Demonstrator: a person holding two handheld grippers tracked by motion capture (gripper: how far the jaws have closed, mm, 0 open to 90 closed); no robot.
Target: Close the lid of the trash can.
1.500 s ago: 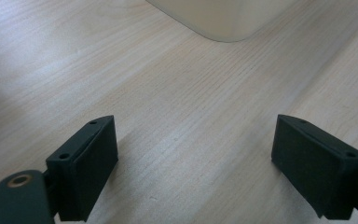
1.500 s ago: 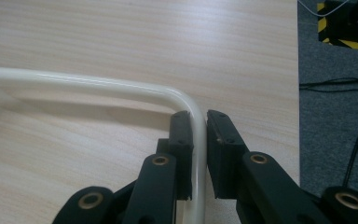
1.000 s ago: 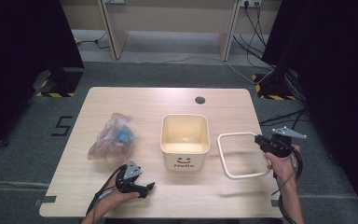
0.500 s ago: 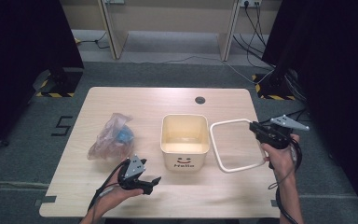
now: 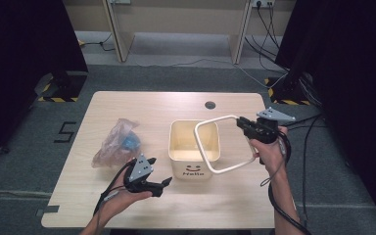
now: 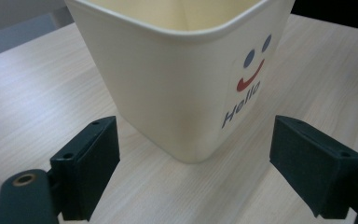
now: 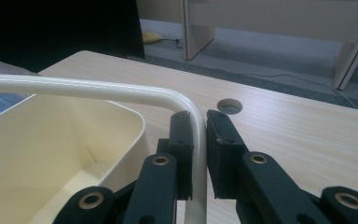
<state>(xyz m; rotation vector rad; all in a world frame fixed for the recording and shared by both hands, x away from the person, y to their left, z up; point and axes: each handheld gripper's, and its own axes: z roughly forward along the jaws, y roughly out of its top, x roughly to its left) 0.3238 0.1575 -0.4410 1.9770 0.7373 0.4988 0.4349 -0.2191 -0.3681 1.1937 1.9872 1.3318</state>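
- Nearest my body, on the front edge of the table point(image 5: 225, 210), my left gripper point(image 5: 164, 183) sits low with its jaws spread wide and holding nothing; in the left gripper view the lower front corner of the cream bin point(image 6: 182, 93) stands between them, not yet touched.
- Just beyond, the bin point(image 5: 194, 147) stands upright at mid-table, smiley face towards me. I judge I should close the left jaws on that near corner or press against the wall, so the bin cannot slide or tip while the frame goes on.
- Over at my right, my right gripper point(image 5: 245, 126) is clamped on the white rim frame point(image 5: 215, 142), which hangs tilted above the bin, its far side higher than its near side.
- Close up in the right gripper view, the pads pinch the frame point(image 7: 121, 91) right beside its rounded corner. That grip looks thin, so I would keep it firm and move slowly.
- To seat it well, I would level the frame first, square its corners with the bin's mouth, then lower it straight.
- Farther left, the crumpled plastic bag point(image 5: 116, 142) lies well apart and needs no attention.
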